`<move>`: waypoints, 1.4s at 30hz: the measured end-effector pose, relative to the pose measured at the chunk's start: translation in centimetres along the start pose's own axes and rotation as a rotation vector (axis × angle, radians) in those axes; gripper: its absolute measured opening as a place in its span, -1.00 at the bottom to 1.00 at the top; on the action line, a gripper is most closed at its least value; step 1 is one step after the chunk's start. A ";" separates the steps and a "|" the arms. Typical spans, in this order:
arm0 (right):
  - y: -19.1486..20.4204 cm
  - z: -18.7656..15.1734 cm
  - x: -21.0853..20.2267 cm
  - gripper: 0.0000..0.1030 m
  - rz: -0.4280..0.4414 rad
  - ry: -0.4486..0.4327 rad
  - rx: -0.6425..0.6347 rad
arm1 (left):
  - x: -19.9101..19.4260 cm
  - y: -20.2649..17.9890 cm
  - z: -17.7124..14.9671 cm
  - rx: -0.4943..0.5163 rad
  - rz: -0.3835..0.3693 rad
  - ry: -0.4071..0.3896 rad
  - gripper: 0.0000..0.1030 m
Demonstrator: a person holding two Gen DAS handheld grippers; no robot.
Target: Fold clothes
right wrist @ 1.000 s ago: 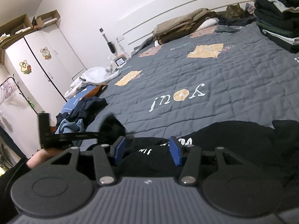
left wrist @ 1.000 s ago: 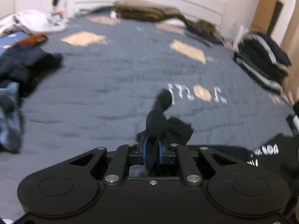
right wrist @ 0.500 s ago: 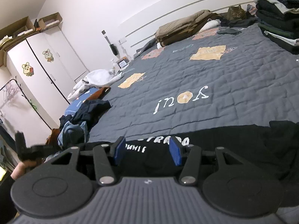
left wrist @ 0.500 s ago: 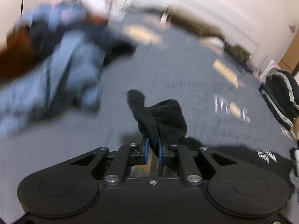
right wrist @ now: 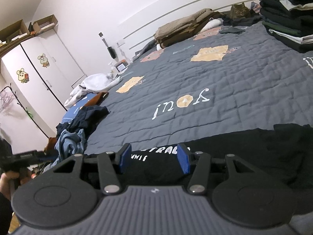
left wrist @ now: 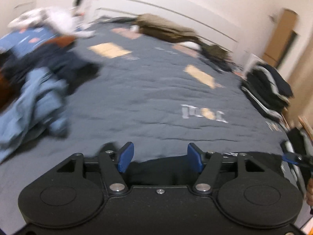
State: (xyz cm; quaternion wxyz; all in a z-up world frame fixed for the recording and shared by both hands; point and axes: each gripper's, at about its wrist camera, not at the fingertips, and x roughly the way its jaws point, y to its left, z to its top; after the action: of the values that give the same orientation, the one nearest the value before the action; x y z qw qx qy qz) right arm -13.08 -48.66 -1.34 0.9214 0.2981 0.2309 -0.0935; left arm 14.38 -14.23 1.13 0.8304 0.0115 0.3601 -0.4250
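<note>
A black T-shirt with white lettering [right wrist: 254, 152] lies spread at the near edge of the grey quilted bed [right wrist: 215, 78]. My right gripper [right wrist: 154, 154] hovers low over its printed part, fingers apart, pads not pressing the cloth. In the left wrist view my left gripper [left wrist: 160, 152] has its jaws opening. A fold of the black shirt [left wrist: 162, 168] lies below and between the blue pads [left wrist: 126, 154] without being gripped. The picture there is blurred by motion.
A heap of unfolded blue and navy clothes [left wrist: 35, 90] lies at the bed's left side. A stack of folded dark garments [right wrist: 287, 19] stands at the right. Beige bedding [right wrist: 185, 27] and a cat [right wrist: 239, 10] sit by the headboard. A white wardrobe [right wrist: 39, 74] stands left.
My left gripper, shut on a bunch of black cloth before, has spread its jaws and let it drop, while moving and swinging its view. The right gripper has stayed put.
</note>
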 end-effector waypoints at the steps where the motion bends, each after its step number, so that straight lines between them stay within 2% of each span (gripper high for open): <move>1: 0.0 0.0 0.0 -0.02 -0.001 -0.001 0.001 | 0.7 -1.1 0.1 0.031 -0.013 0.006 0.17; 4: -0.1 0.0 0.0 -0.02 -0.002 -0.002 0.003 | 3.1 -4.5 0.1 0.081 -0.001 0.010 0.17; 6: -0.2 0.1 0.0 -0.02 -0.001 -0.002 0.003 | 4.9 -6.5 -0.1 0.103 -0.029 0.023 0.18; 8: -0.2 0.1 0.0 -0.02 0.000 -0.001 0.006 | 6.9 -8.4 -0.5 0.143 -0.045 0.046 0.37; 10: -0.4 0.2 0.0 -0.02 -0.001 0.001 0.009 | 9.1 -10.2 -1.1 0.215 -0.012 0.065 0.46; 13: -0.6 0.2 0.0 -0.02 -0.009 0.005 0.011 | 11.7 -11.7 -2.6 0.320 0.033 0.101 0.48; 15: -0.7 0.2 0.1 -0.02 -0.009 0.010 0.018 | 12.6 -11.9 -3.3 0.345 0.023 0.131 0.49; 17: -0.7 0.2 0.1 -0.02 -0.005 0.016 0.014 | 13.2 -12.1 -3.8 0.360 0.019 0.149 0.67; 20: -0.7 0.2 0.1 -0.02 -0.002 0.020 0.010 | 13.9 -12.0 -4.6 0.366 0.010 0.173 0.69; 21: -0.6 0.2 0.1 -0.02 -0.001 0.023 0.012 | 14.0 -11.8 -4.7 0.359 0.003 0.184 0.65; 22: -0.6 0.2 0.1 -0.02 0.000 0.025 0.012 | 14.2 -11.7 -4.9 0.346 -0.007 0.193 0.47; 23: -0.6 0.2 0.1 -0.02 0.002 0.026 0.012 | 14.3 -11.7 -5.1 0.348 -0.018 0.206 -0.03; 24: -0.6 0.2 0.1 -0.02 0.003 0.028 0.012 | 14.4 -11.7 -5.2 0.355 -0.020 0.215 -0.33; 25: -0.6 0.2 0.1 -0.02 0.005 0.030 0.012 | 14.5 -11.7 -5.4 0.362 -0.023 0.223 -0.73; 29: -0.4 0.4 -0.2 -0.02 0.015 0.042 0.002 | 13.2 -11.7 -6.1 0.371 -0.058 0.196 -0.89; 35: -0.1 0.8 -0.9 -0.02 0.034 0.038 -0.016 | 9.3 -11.8 -7.1 0.351 -0.165 0.166 -0.91; 42: -0.2 1.1 -1.3 -0.02 0.040 0.039 -0.021 | 3.5 -13.6 -12.0 0.426 -0.258 0.219 -0.92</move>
State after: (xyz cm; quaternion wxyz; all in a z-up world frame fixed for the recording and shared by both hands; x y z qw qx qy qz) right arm -13.89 -49.40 -0.07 0.9215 0.2948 0.2437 -0.0670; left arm -1.07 -21.50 -6.00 0.7041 0.1859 0.3489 -0.5898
